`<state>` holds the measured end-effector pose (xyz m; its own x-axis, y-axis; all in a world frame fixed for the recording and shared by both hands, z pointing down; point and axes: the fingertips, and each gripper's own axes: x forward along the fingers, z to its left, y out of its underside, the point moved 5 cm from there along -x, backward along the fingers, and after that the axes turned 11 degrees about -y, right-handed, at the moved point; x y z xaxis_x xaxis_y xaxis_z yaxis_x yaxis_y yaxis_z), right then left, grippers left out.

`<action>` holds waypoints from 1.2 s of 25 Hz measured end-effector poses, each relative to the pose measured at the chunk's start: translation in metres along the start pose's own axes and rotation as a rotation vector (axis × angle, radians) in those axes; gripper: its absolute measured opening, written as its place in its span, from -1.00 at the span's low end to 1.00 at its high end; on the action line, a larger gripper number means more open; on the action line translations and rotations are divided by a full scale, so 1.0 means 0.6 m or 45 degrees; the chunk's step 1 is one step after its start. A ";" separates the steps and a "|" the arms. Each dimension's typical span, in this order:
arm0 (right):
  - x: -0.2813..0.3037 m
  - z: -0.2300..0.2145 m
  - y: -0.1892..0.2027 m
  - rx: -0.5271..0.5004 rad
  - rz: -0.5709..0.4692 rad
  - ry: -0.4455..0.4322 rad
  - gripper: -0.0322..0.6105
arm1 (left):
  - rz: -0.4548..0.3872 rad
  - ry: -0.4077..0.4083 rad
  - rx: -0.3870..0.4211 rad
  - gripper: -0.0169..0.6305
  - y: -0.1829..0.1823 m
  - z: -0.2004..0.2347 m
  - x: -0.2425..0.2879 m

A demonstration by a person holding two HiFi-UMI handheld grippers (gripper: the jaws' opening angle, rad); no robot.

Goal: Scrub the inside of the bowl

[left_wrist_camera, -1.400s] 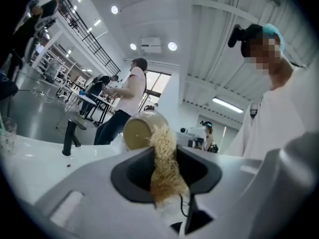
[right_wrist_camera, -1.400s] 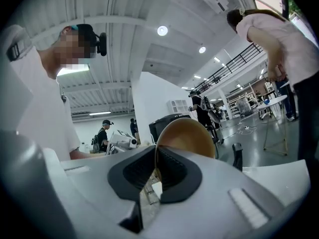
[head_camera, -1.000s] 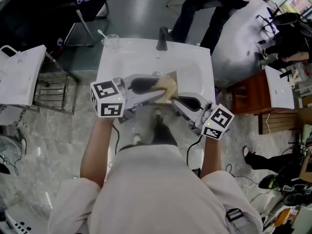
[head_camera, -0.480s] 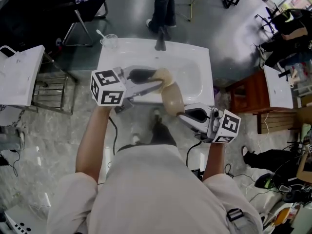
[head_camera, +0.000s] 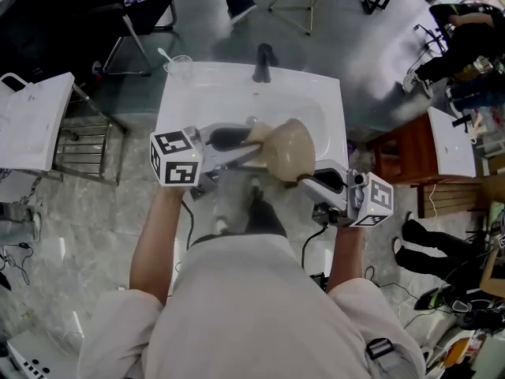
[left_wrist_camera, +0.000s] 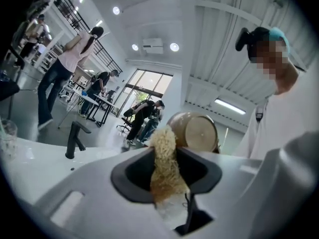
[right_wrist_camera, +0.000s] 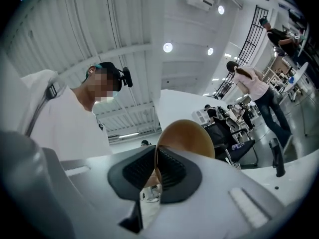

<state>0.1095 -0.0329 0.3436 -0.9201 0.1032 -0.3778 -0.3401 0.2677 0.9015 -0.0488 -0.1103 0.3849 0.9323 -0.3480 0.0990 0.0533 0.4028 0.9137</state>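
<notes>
A tan bowl [head_camera: 289, 150] hangs above the white sink [head_camera: 181, 101], tilted, with my right gripper [head_camera: 302, 178] shut on its rim. In the right gripper view the rim runs between the ribbed pads and the bowl [right_wrist_camera: 185, 137] rises beyond them. My left gripper [head_camera: 254, 143] is shut on a yellowish scrubbing pad [head_camera: 257, 133], which touches the bowl's left side. The left gripper view shows that scrubbing pad [left_wrist_camera: 163, 163] standing upright between the jaws, with the bowl's underside [left_wrist_camera: 195, 132] just behind it.
A black faucet [head_camera: 263, 61] stands at the sink's far edge, and a clear cup with a spoon [head_camera: 180, 67] at its far left corner. A white chair [head_camera: 31, 121] is on the left, a brown cabinet [head_camera: 406, 152] on the right. Other people stand around.
The right gripper has lifted and turned the bowl, from low and edge-on to tilted with its rounded outside facing up. The left gripper with the pad has hardly moved.
</notes>
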 end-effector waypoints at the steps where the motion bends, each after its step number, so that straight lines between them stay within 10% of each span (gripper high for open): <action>1: 0.002 -0.002 -0.001 -0.005 -0.009 0.013 -0.84 | 0.002 -0.009 -0.007 -0.53 0.004 -0.001 -0.002; 21: -0.005 -0.076 0.015 -0.053 0.083 0.473 -0.84 | 0.074 0.142 0.174 -0.53 0.004 -0.079 -0.001; 30: -0.028 -0.080 0.046 0.062 0.018 0.468 -0.84 | -0.096 -0.196 0.055 -0.53 -0.047 0.016 -0.011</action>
<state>0.1064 -0.0731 0.3852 -0.9359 -0.2417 -0.2562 -0.3255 0.3152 0.8915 -0.0602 -0.1275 0.3623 0.8601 -0.5027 0.0861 0.1021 0.3352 0.9366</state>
